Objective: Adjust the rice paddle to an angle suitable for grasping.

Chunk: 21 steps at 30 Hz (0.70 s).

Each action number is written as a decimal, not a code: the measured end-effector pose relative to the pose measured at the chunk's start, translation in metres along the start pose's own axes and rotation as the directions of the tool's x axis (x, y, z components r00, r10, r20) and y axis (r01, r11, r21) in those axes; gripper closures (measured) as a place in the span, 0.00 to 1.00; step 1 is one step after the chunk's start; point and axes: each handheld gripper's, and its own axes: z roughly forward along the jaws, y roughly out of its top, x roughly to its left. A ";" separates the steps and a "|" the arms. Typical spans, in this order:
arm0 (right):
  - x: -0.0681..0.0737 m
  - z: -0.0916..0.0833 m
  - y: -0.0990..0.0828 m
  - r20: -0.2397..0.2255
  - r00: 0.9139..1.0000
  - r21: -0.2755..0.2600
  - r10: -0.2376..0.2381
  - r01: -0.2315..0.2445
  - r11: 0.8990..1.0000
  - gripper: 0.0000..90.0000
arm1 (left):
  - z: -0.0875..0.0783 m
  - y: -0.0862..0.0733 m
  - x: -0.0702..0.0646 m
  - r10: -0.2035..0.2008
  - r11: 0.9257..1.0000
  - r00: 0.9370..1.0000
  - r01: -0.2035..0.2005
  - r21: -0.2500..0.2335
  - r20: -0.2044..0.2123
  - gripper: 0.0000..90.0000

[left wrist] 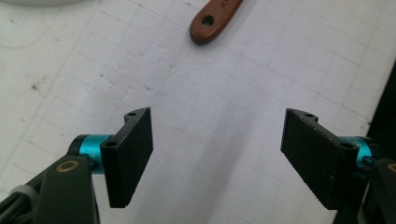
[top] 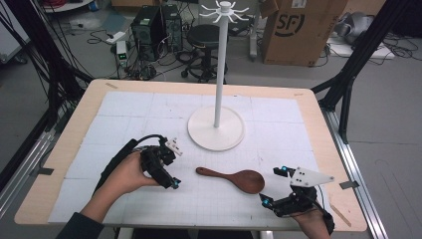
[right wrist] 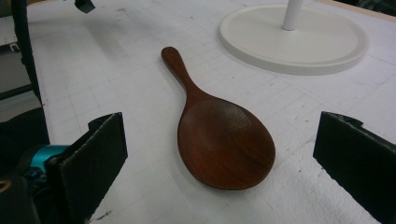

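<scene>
A dark wooden spoon (top: 239, 179) lies flat on the white gridded mat (top: 149, 114), its handle pointing left and its bowl to the right. My left gripper (top: 174, 165) hovers just left of the handle end, open, nothing between its pads. In the left gripper view the gripper (left wrist: 217, 114) frames bare mat, with the spoon's holed handle end (left wrist: 212, 21) ahead of it. My right gripper (top: 272, 185) stands open just right of the bowl. From the right gripper view, the spoon (right wrist: 224, 144) lies ahead of the wide-apart gripper (right wrist: 223, 119), untouched.
A white stand with a round base (top: 216, 130) and a tall pole (top: 220, 64) topped by hooks rises behind the spoon; its base (right wrist: 294, 44) is in the right gripper view. The table's front edge (top: 199, 223) runs close below both hands.
</scene>
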 end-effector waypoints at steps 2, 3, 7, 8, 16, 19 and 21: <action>0.000 0.000 0.000 0.000 1.000 0.000 0.000 0.000 1.000 0.02 | -0.002 -0.006 0.000 -0.009 1.000 1.000 0.010 -0.018 0.015 0.23; 0.000 0.000 0.000 0.000 1.000 0.000 0.001 -0.001 1.000 0.02 | -0.003 -0.008 0.000 -0.021 0.999 1.000 0.021 -0.025 0.011 0.20; 0.000 0.001 0.000 -0.003 1.000 0.003 0.002 -0.002 1.000 0.02 | -0.008 -0.019 -0.001 -0.058 0.997 0.998 0.056 -0.058 -0.030 0.03; 0.000 0.001 0.000 -0.004 1.000 0.003 0.003 -0.003 1.000 0.02 | -0.009 -0.021 -0.001 -0.067 0.996 0.997 0.064 -0.067 -0.041 0.02; 0.000 0.001 0.001 -0.008 1.000 0.004 0.003 -0.003 1.000 0.02 | -0.017 -0.050 0.003 -0.130 0.983 0.990 0.121 -0.136 -0.060 0.02; 0.000 0.001 0.002 -0.010 1.000 0.001 0.002 -0.002 1.000 0.02 | -0.021 -0.059 0.002 -0.140 0.977 0.988 0.128 -0.170 -0.062 0.02; 0.000 0.001 0.003 -0.012 1.000 0.001 0.000 0.000 1.000 0.02 | -0.024 -0.065 0.001 -0.146 0.971 0.988 0.133 -0.198 -0.054 0.02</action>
